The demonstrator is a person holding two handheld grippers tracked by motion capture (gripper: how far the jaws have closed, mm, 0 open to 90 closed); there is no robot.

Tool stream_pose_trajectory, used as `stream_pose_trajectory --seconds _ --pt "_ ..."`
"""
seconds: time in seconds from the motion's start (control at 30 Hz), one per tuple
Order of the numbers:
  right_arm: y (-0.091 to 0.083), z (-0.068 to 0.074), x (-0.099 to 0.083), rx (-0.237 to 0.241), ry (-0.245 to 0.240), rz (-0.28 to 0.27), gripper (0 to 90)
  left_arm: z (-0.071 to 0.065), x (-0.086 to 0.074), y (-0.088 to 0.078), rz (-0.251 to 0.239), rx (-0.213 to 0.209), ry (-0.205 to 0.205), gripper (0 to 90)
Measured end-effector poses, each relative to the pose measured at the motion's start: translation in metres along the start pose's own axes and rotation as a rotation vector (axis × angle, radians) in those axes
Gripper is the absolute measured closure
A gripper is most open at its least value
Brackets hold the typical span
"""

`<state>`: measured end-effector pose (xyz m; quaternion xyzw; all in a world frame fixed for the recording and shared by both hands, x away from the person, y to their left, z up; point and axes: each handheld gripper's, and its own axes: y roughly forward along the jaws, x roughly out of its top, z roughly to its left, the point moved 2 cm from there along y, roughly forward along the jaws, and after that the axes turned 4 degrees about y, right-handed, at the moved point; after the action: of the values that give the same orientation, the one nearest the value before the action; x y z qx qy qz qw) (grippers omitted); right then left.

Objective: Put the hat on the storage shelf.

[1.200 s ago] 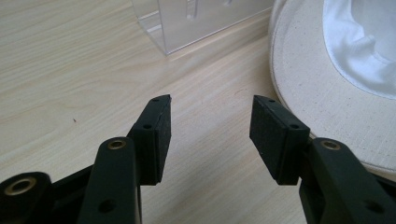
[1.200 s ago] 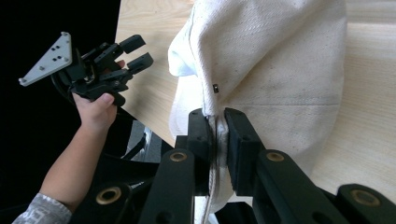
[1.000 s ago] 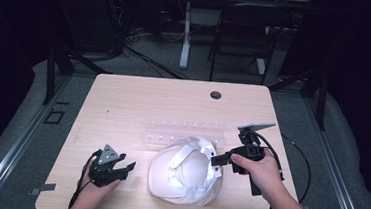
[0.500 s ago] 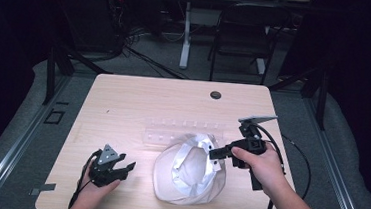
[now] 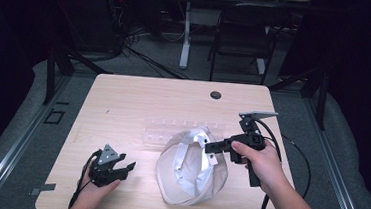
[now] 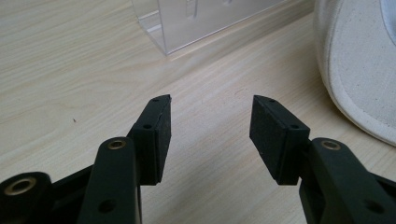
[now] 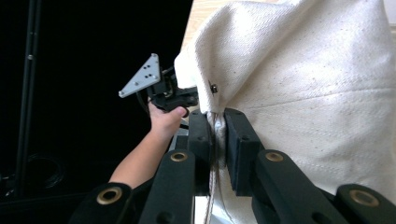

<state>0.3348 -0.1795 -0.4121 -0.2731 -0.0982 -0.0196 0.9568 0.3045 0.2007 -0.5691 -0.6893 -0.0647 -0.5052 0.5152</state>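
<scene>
A white canvas cap [image 5: 191, 171] sits at the front middle of the wooden table [image 5: 123, 104], tipped up with its taped inside showing. My right gripper [image 5: 209, 147] is shut on the cap's edge at its right side; in the right gripper view the jaws pinch the cloth seam [image 7: 215, 140] of the cap [image 7: 317, 84]. My left gripper [image 5: 127, 169] rests open at the front left, a short way left of the cap. In the left gripper view its jaws [image 6: 210, 126] stand apart over bare wood, the cap [image 6: 359, 70] at right.
A clear plastic rack [image 5: 171, 131] lies just behind the cap, also seen as the clear rack [image 6: 196, 18]. A dark grommet hole [image 5: 216, 95] is near the table's far edge. A chair [image 5: 243, 44] and cables stand beyond the table. The left gripper [image 7: 180, 95] appears far off.
The right gripper has pulled the cap's edge up and rightward, tipping the cap so its inside opens upward. The left gripper has stayed put.
</scene>
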Motion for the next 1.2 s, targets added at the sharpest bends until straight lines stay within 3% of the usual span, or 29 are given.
stream_pose_trajectory --seconds 0.27,0.6,1.2 --pt "0.005 0.012 0.003 0.061 -0.004 -0.002 82.0 0.0 0.0 0.0 -0.001 0.0 -0.001 48.7" --pt "0.003 0.023 0.008 0.086 0.003 -0.018 82.0 0.0 0.0 0.0 -0.001 -0.001 -0.001 48.7" --pt "-0.027 0.032 0.024 0.123 0.02 -0.101 82.0 -0.007 0.003 -0.002 -0.023 -0.006 0.012 48.3"
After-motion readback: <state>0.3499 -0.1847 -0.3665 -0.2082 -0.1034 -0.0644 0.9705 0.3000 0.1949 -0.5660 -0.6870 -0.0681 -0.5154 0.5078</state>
